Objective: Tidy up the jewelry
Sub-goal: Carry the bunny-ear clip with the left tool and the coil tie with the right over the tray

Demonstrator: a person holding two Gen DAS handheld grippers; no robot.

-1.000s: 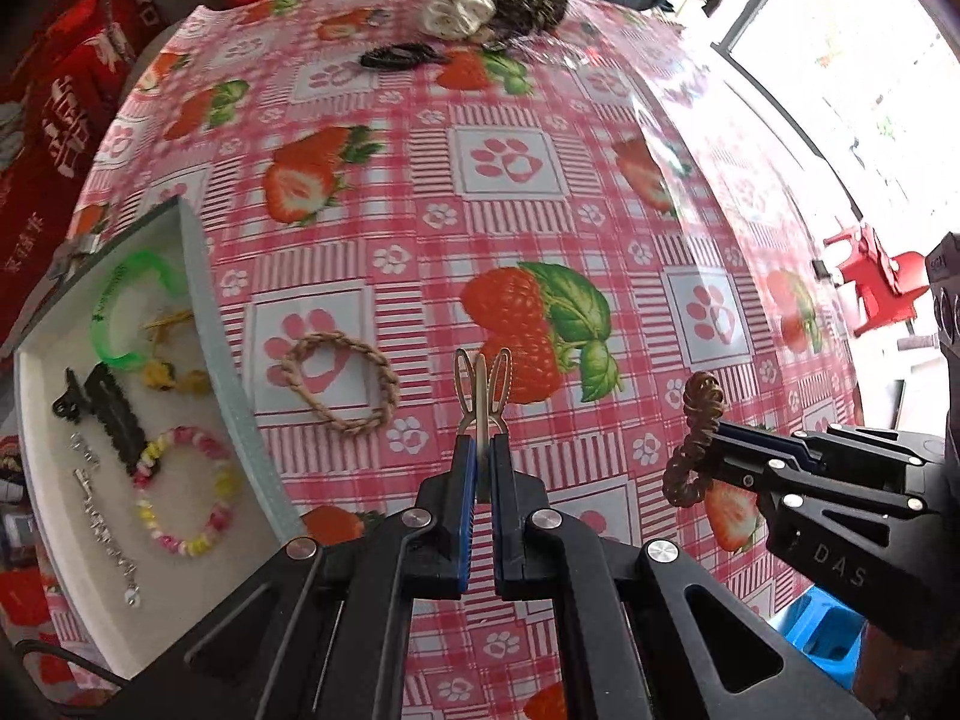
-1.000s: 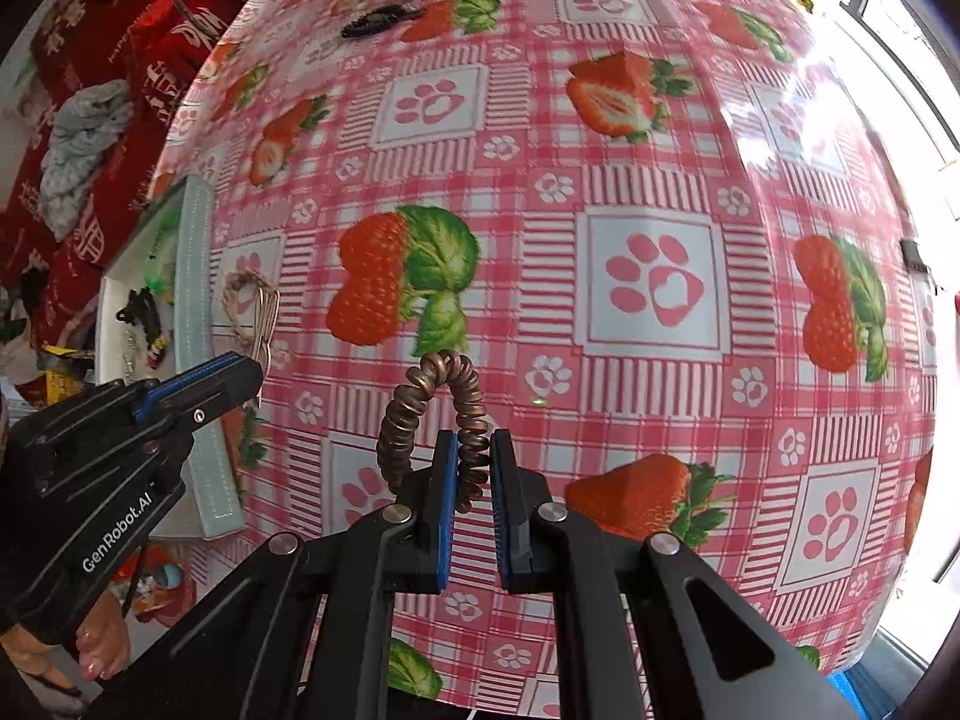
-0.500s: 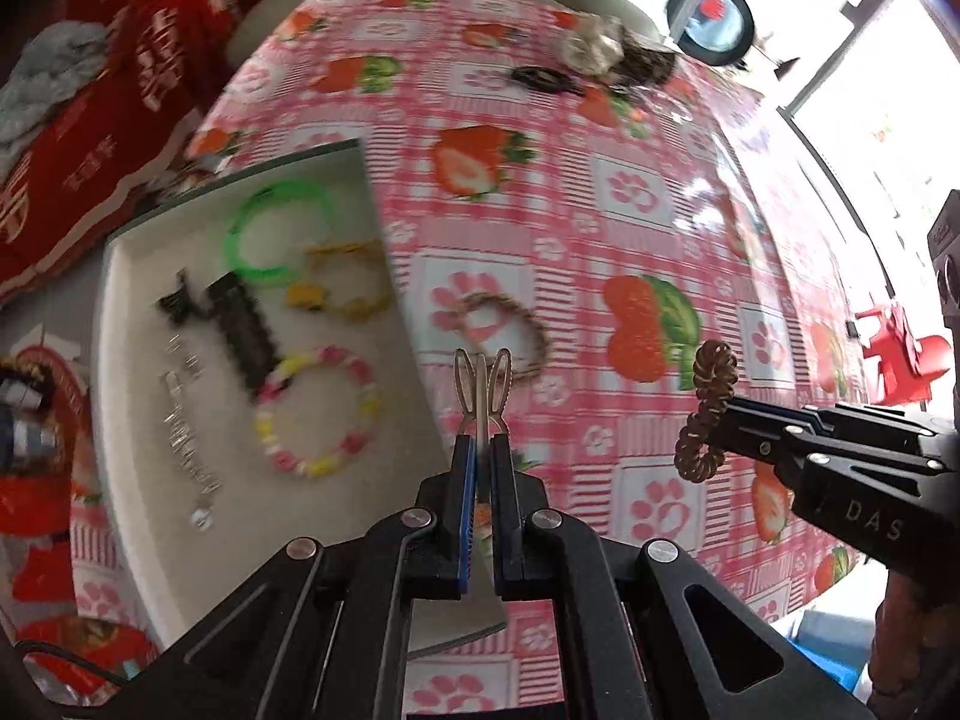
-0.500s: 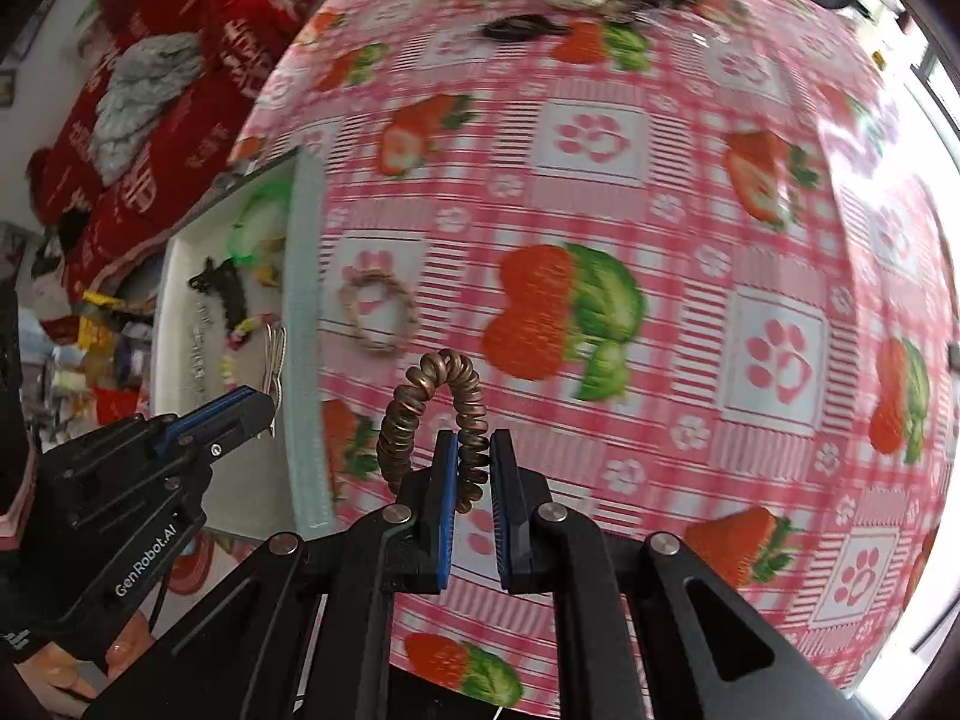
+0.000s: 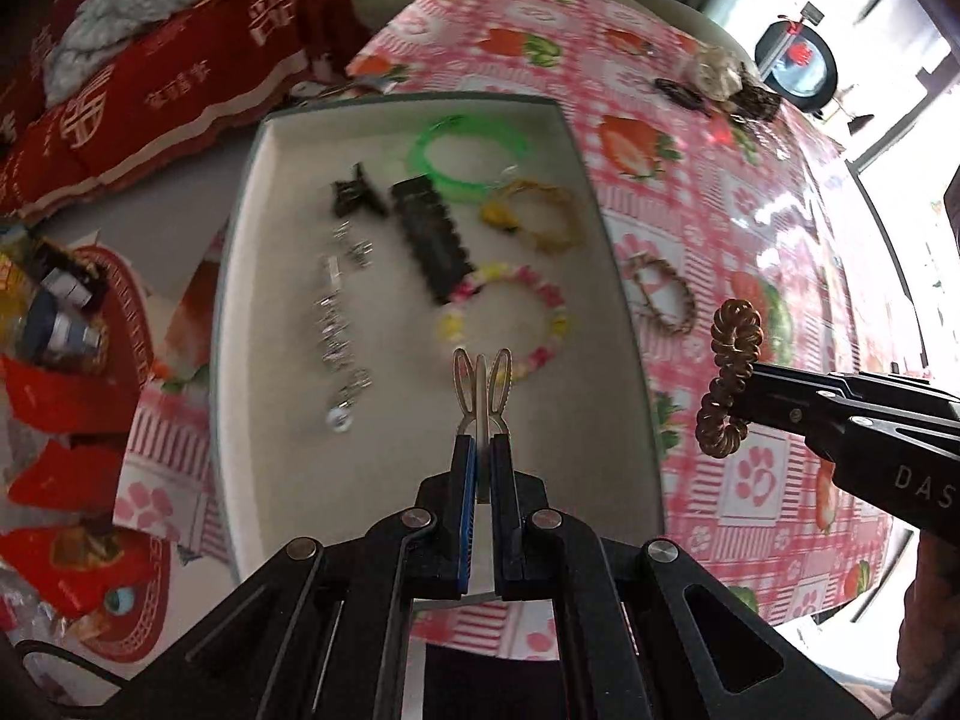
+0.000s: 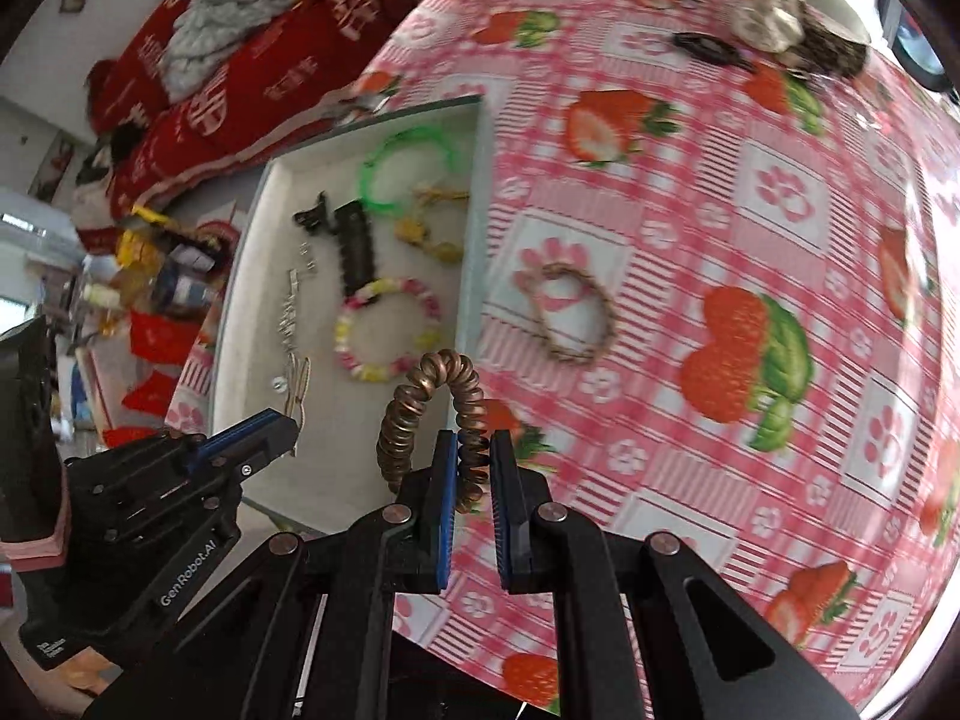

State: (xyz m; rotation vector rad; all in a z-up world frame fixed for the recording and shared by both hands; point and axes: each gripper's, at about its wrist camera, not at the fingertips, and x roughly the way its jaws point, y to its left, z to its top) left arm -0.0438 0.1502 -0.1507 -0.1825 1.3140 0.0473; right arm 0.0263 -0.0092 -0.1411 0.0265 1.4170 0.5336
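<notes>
tray (image 5: 240, 276) holds bracelets (image 5: 504, 324), clips (image 5: 429, 237), chain (image 5: 336, 324)

The strawberry-and-paw-print tablecloth (image 6: 690, 228) covers the table. Beyond its far-left edge lies red bedding with white characters (image 6: 252, 78), a grey knitted garment (image 6: 228, 6) heaped on it. Left of the tablecloth, small bottles (image 5: 60, 324) stand among red packets (image 5: 66, 402).
</notes>
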